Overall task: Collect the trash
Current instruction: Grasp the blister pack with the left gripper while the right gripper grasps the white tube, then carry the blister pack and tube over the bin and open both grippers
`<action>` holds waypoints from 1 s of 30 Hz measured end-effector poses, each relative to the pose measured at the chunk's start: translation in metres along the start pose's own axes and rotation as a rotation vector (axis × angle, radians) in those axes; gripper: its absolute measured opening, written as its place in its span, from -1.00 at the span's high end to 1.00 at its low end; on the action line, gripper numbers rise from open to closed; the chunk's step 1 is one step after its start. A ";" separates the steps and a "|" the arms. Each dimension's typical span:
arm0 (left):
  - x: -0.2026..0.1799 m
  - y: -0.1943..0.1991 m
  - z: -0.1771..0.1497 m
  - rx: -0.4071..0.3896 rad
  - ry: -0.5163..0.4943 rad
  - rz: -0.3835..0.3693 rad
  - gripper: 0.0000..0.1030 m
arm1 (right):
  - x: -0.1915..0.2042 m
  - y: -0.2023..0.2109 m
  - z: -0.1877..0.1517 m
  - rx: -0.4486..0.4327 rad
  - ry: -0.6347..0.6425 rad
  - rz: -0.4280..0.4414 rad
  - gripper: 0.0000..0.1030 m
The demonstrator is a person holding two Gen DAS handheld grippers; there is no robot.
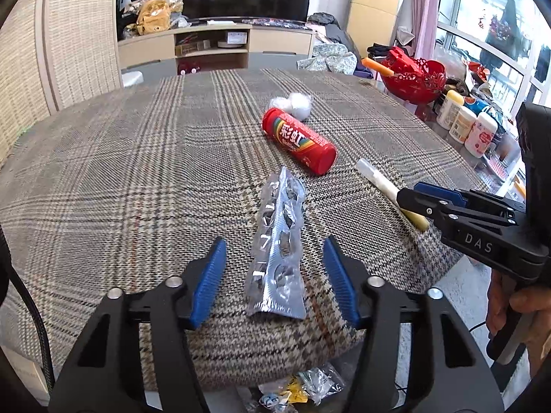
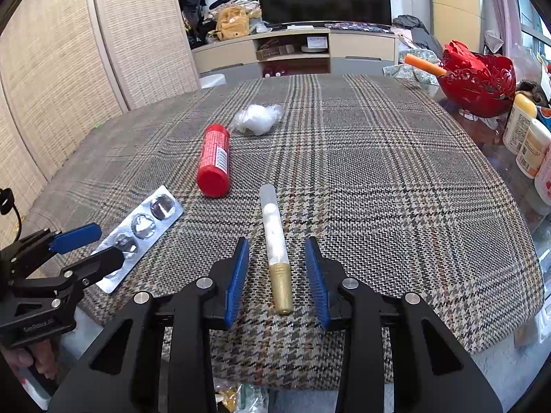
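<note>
Jaws of left gripper flank blister pack; pads apart.

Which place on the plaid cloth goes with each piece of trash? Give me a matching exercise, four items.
Things:
1. blister pack
2. tube with gold cap
3. red canister
4. white wad

Places:
A. farthest back, beside the canister's far end
B. lying on its side, mid-cloth
C. between the left claw fingers, not pinched
D. between the right claw fingers, not pinched

Pairs: 1-C, 2-D, 3-B, 4-A
</note>
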State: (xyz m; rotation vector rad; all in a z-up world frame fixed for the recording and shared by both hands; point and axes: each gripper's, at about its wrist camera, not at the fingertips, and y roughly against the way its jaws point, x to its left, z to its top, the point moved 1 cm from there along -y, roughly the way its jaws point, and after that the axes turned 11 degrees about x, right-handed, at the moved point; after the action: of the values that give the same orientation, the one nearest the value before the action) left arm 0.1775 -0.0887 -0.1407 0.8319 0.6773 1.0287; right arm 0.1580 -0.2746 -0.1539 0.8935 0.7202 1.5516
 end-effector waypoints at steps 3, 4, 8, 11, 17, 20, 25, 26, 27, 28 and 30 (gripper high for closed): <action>0.002 -0.013 0.000 0.032 0.016 -0.010 0.23 | -0.004 -0.007 -0.004 0.011 -0.004 0.007 0.49; 0.002 -0.013 -0.001 0.016 0.007 -0.001 0.23 | -0.004 -0.007 -0.005 0.007 0.001 0.002 0.52; 0.000 -0.014 -0.004 0.013 -0.005 0.013 0.29 | -0.004 -0.004 -0.009 -0.002 0.009 -0.018 0.66; -0.003 -0.012 -0.009 0.006 -0.022 0.037 0.35 | -0.002 0.001 -0.016 -0.006 0.031 -0.033 0.70; -0.005 -0.003 -0.024 0.012 -0.034 0.038 0.40 | -0.006 0.012 -0.030 0.020 0.037 -0.025 0.71; -0.005 0.003 -0.033 0.011 -0.037 0.038 0.42 | -0.003 0.019 -0.040 0.024 0.046 -0.035 0.71; -0.004 0.014 -0.049 0.023 -0.029 0.017 0.44 | -0.002 0.029 -0.053 0.047 0.030 0.002 0.72; -0.004 0.016 -0.052 0.023 -0.032 0.018 0.44 | -0.002 0.031 -0.056 0.053 0.022 0.016 0.72; -0.004 0.019 -0.057 0.025 -0.034 0.019 0.44 | -0.002 0.033 -0.059 0.059 0.014 0.028 0.72; -0.005 0.021 -0.060 0.027 -0.033 0.019 0.44 | -0.001 0.035 -0.063 0.068 0.006 0.045 0.72; -0.005 0.027 -0.067 0.032 -0.030 0.015 0.44 | 0.002 0.039 -0.071 0.084 0.001 0.078 0.72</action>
State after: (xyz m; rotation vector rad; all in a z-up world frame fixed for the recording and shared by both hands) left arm 0.1090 -0.0679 -0.1529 0.8798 0.6644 1.0191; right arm 0.0772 -0.2768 -0.1573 0.9936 0.7641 1.5998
